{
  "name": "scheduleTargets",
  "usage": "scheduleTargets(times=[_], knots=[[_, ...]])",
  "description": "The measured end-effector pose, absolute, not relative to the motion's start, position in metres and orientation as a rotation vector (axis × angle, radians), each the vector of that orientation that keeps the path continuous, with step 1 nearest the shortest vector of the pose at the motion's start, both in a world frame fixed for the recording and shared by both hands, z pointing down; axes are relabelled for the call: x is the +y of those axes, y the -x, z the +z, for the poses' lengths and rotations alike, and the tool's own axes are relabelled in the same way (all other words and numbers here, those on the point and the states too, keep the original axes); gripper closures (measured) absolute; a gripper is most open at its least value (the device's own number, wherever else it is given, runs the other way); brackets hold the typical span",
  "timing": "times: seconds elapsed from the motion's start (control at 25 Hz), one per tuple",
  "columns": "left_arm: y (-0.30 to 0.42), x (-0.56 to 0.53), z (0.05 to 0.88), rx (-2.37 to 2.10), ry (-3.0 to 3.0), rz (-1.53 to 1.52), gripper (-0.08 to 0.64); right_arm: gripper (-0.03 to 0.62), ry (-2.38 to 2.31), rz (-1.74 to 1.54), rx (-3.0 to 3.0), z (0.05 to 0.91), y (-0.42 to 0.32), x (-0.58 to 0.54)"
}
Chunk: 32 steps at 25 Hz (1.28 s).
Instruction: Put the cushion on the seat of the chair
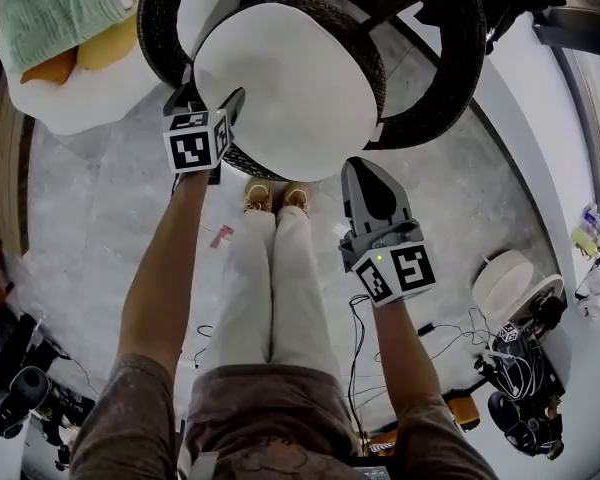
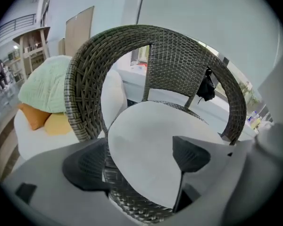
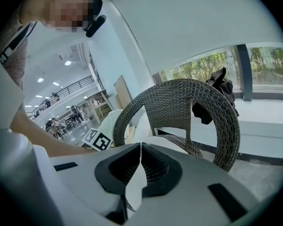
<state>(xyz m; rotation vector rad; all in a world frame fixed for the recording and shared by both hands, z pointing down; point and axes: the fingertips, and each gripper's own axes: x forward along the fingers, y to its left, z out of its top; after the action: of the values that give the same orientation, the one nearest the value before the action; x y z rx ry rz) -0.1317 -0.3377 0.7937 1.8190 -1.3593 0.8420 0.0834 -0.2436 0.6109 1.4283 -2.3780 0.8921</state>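
The cushion (image 1: 290,88) is white, round and rather flat, with a smooth plain cover and a soft rounded edge. It lies on the seat (image 2: 132,206) of the chair (image 1: 450,58), which is made of dark woven wicker with a curved back. It covers almost the whole seat, and only a narrow band of the woven rim shows under its front edge.

The left tool (image 1: 210,103) is spread wide. In the left gripper view the near edge of the cushion stands between its two jaws, but the dark pads (image 2: 191,154) do not press on it; one jaw is at the left of the cushion edge and the other is over its white top.

The right tool (image 1: 368,173) has its jaws pressed together and pinches nothing. It hangs in front of the chair, a little apart from the near edge of the cushion, which lies just ahead of its tip. In the right gripper view, only a thin slit remains between the pads, and the white cushion shows behind it.

Further ahead of the right tool, a dark cloth (image 3: 217,98) hangs on the chair's back. To the left of the left tool a green knitted pillow (image 1: 50,8) lies on another white seat.
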Motion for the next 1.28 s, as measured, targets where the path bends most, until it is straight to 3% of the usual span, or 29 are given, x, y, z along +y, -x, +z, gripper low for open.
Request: scheduleTargets(times=[0.2,0.28,0.32,0.44,0.52,1.28], knots=[[0.115,-0.336,0.767,-1.331,-1.844,0.771,0.14,0.571,-1.425,0.889,-2.386,0.596,-0.085,-0.24],[0.1,-0.331,0.747,-1.267,-1.876,0.766,0.282,0.571,-1.416,0.892,-2.389,0.585,-0.084,-0.239],[0.092,-0.329,0.734,-1.241,-1.893,0.763,0.314,0.571,-1.41,0.89,-2.393,0.577,-0.083,-0.239],[0.073,-0.322,0.687,-1.218,-1.935,0.731,0.5,0.571,-1.383,0.883,-2.418,0.545,-0.081,-0.238],[0.063,-0.317,0.656,-1.204,-1.951,0.709,0.554,0.571,-1.357,0.883,-2.438,0.525,-0.08,-0.237],[0.003,-0.237,0.335,-1.196,-2.301,0.528,0.555,0.571,-1.16,0.796,-2.684,0.324,-0.083,-0.196]])
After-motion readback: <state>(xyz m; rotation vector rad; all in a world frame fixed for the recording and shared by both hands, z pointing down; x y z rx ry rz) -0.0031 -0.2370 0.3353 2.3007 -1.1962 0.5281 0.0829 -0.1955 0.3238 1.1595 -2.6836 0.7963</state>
